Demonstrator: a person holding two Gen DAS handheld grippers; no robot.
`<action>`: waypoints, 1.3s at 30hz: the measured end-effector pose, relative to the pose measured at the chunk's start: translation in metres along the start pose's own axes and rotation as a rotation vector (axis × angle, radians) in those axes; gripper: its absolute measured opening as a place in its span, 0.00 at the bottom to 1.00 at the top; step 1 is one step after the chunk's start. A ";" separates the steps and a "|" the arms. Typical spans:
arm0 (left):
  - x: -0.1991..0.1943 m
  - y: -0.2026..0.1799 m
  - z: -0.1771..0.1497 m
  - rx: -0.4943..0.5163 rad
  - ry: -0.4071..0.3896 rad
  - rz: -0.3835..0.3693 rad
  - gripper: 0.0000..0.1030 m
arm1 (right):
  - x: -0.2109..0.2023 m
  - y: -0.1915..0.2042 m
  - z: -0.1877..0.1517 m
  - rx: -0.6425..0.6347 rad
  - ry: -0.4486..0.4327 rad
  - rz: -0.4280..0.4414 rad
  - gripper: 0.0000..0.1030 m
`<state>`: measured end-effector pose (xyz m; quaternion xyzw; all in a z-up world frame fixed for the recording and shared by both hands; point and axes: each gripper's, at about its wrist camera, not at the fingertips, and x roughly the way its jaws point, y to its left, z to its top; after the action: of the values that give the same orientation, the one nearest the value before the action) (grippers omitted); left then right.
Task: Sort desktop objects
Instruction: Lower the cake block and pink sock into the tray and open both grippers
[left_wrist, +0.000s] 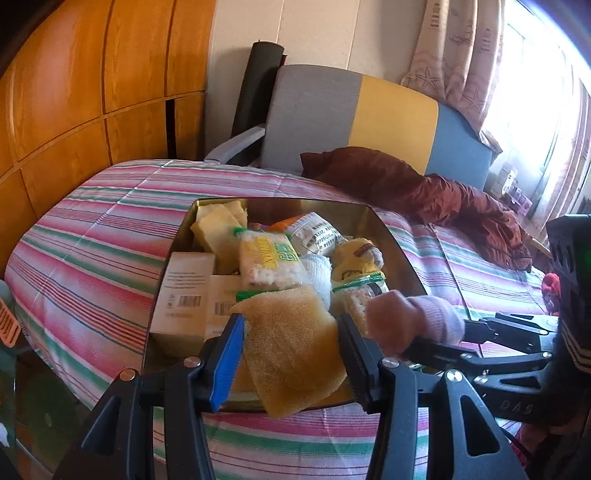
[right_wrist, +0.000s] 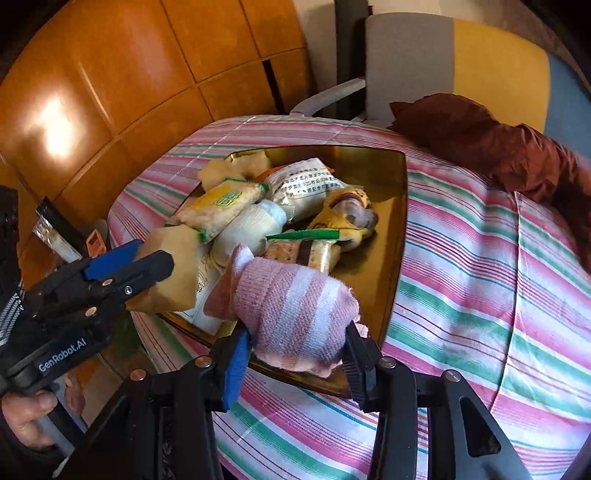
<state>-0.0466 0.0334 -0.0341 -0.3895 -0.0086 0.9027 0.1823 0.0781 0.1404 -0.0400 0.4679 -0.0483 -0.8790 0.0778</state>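
Orange wood-panelled wardrobe (left_wrist: 92, 92), grey-yellow-blue chair (left_wrist: 354, 110), striped bedspread (left_wrist: 92, 240), starfish-print curtain (left_wrist: 461, 48) beside bright window (left_wrist: 535, 92).

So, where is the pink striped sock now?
The pink striped sock is clamped in the right gripper, over the near edge of the gold tin, right of the sponge.

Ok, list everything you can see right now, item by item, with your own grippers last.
tin: one, gold, on striped cloth
sponge: one, tan, in left gripper
sock: one, pink-white, in right gripper
cotton swab bags: two, clear with green tops, in tin
white boxes: two, tin's left side
printed bag: one, clear, back of tin
chair: one, grey-yellow-blue, behind
brown garment: one, on cloth
left gripper: shut on sponge
right gripper: shut on sock
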 end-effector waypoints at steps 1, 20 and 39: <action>0.003 0.000 0.001 0.001 0.002 -0.004 0.50 | 0.003 0.002 0.002 -0.012 0.004 -0.006 0.45; 0.067 -0.002 0.044 0.023 0.007 0.023 0.50 | 0.065 0.001 0.057 -0.081 0.037 -0.115 0.44; 0.020 0.004 0.010 0.009 -0.004 -0.108 0.54 | 0.039 -0.006 0.061 0.015 -0.031 -0.028 0.65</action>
<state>-0.0679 0.0374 -0.0417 -0.3861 -0.0260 0.8923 0.2324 0.0059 0.1400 -0.0389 0.4552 -0.0495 -0.8869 0.0610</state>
